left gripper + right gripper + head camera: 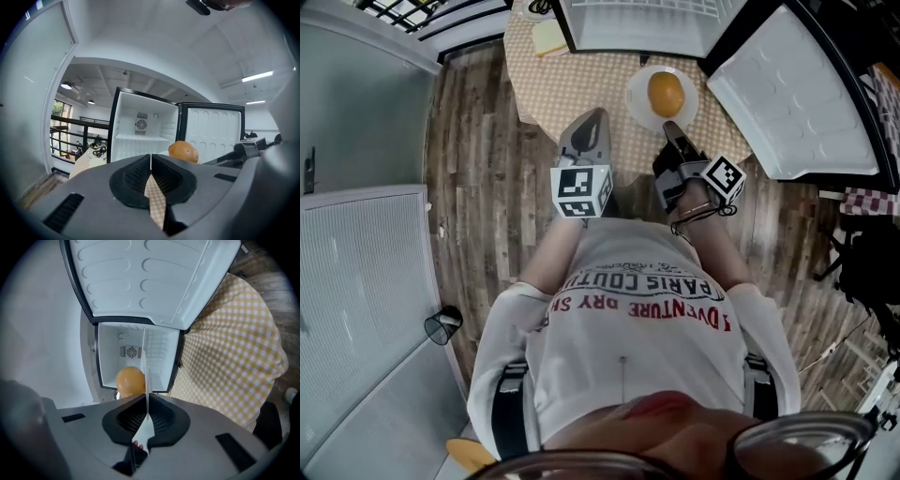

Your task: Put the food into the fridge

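An orange-brown round piece of food [666, 93] lies on a white plate [641, 106] on the checkered table [553, 89]. My right gripper [673, 129] is shut on the plate's near rim. In the right gripper view the plate [145, 380] runs edge-on between the jaws, with the food [130, 380] just left of it. My left gripper [592, 117] hovers shut and empty over the table, left of the plate. From it the food [183, 152] shows ahead to the right. The small fridge [637, 23] stands open behind the plate.
The fridge door [787, 103] swings out to the right of the plate. The fridge's white inside [136, 357] with a rear fan shows bare. A yellow note pad [548, 37] lies at the table's far left. A black cup [442, 326] stands on the wooden floor.
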`<state>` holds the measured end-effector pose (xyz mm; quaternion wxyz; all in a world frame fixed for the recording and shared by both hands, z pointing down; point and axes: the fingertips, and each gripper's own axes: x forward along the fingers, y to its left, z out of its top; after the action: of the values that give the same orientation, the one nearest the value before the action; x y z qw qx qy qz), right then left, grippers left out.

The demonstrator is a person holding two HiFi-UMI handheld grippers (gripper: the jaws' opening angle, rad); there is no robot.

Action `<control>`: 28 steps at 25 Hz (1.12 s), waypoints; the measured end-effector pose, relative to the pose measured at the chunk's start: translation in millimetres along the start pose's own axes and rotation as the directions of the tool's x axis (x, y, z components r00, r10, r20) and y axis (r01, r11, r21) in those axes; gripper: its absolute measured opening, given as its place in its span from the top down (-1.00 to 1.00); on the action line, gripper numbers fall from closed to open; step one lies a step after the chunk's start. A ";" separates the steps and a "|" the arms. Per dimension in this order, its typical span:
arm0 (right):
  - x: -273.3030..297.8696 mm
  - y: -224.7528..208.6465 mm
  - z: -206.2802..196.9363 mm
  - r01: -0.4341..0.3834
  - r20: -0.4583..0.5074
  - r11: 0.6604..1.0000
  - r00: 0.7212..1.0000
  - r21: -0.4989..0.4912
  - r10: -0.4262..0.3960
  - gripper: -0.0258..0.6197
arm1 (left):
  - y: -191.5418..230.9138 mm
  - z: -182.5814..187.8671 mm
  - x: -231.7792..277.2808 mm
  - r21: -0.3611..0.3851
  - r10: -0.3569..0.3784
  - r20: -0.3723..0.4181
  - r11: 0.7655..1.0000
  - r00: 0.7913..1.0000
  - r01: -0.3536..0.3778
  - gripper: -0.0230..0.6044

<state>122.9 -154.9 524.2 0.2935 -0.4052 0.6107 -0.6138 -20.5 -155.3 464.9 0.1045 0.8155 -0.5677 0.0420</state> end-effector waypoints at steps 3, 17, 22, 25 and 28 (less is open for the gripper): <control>26.9 8.8 10.1 -0.001 0.048 1.000 0.999 0.000 0.001 0.82 | 17.1 14.8 31.6 0.007 -0.052 0.004 0.999 0.999 0.052 0.84; 126.6 39.3 39.3 0.001 0.218 1.000 0.976 0.001 -0.001 0.82 | 87.7 52.4 130.8 0.010 -0.203 0.003 0.979 0.979 0.202 0.84; 147.6 46.6 53.7 0.001 0.214 1.000 0.977 0.012 -0.004 0.82 | 97.4 55.2 147.8 -0.005 -0.188 0.000 0.982 0.982 0.188 0.84; 161.4 49.9 66.2 -0.004 0.202 1.000 0.979 0.017 0.000 0.82 | 101.8 55.8 156.5 -0.008 -0.167 0.000 0.986 0.986 0.167 0.84; 175.4 50.3 78.9 0.005 0.189 1.000 0.982 0.021 -0.009 0.81 | 107.0 54.9 162.4 -0.016 -0.138 -0.005 0.990 0.990 0.138 0.84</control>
<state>96.1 -349.4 493.0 0.3523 -0.4609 0.5722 -0.5797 -66.1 -351.9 454.9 0.1155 0.8518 -0.5098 0.0328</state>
